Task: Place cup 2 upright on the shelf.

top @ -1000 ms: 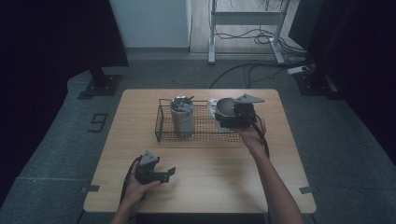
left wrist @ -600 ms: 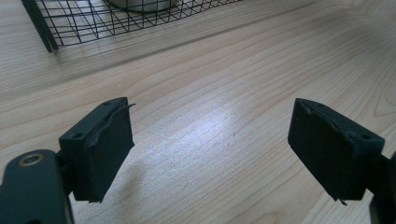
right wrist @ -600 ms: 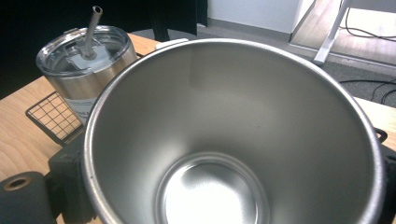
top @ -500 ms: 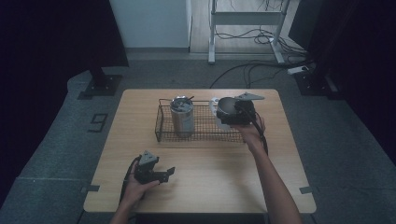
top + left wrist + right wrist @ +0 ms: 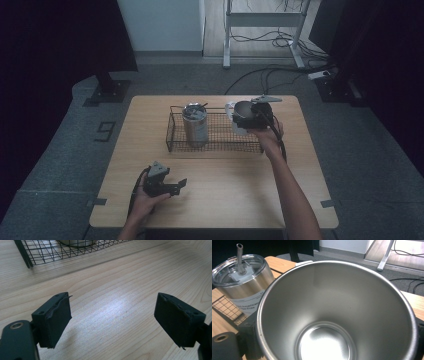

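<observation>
From my seat at the remote desk I see the right gripper (image 5: 248,118) clamped on a steel cup (image 5: 244,109), holding it over the right end of the wire basket (image 5: 220,136) at the far side of the wooden table (image 5: 225,195). In the right gripper view the cup (image 5: 337,315) is very close, and I look straight down into its open mouth to the shiny round bottom. The black jaws of the right gripper (image 5: 332,340) sit against the cup's outer wall at the lower left and lower right edges, so I read that as a firm hold. Whether the cup's base touches the basket floor I cannot tell. Just beside the cup, on its left in that view, stands a steel tumbler (image 5: 240,287) with a clear lid and a straw, upright inside the basket (image 5: 224,307). From above I see the tumbler (image 5: 195,125) in the left half of the basket, close to the cup but apart from it. The left gripper (image 5: 180,186) lies low at the near left of the table, well apart from the basket. In the left gripper view, the jaws of the left gripper (image 5: 112,320) stand wide with nothing between them but bare wood (image 5: 115,290), and a corner of the basket (image 5: 50,252) shows at the top.
</observation>
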Available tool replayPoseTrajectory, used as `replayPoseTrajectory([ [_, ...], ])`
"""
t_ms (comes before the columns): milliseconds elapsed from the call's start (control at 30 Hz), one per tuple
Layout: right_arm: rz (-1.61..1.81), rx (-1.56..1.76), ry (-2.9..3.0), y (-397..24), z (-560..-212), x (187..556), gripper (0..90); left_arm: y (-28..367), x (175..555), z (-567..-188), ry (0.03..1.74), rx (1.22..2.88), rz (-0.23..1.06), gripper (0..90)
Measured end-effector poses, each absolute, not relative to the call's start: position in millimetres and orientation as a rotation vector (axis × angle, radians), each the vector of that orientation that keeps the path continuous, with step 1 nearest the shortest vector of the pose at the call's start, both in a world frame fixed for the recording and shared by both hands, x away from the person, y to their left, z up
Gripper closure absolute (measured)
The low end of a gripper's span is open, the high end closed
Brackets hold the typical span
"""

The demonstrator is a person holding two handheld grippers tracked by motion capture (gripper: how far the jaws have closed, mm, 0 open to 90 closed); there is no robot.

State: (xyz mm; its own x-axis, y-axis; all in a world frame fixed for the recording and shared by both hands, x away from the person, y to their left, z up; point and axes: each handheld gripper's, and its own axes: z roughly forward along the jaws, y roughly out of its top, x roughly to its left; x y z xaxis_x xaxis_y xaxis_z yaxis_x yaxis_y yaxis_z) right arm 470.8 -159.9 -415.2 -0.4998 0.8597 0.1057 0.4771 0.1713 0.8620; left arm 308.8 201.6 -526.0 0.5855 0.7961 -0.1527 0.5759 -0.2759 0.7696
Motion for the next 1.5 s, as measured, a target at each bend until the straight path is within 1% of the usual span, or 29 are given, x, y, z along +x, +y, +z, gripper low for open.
replayPoseTrajectory([
  [500,1.232,1.296,2.066,-155.9,-434.6,487.2,7.0,202.6,309.4,-526.7,1.097,1.981,0.333,14.2],
  [1500,1.176,1.344,2.099,-155.4,-464.3,492.8,6.9,200.6,309.8,-529.3,1.099,1.992,0.333,14.3],
])
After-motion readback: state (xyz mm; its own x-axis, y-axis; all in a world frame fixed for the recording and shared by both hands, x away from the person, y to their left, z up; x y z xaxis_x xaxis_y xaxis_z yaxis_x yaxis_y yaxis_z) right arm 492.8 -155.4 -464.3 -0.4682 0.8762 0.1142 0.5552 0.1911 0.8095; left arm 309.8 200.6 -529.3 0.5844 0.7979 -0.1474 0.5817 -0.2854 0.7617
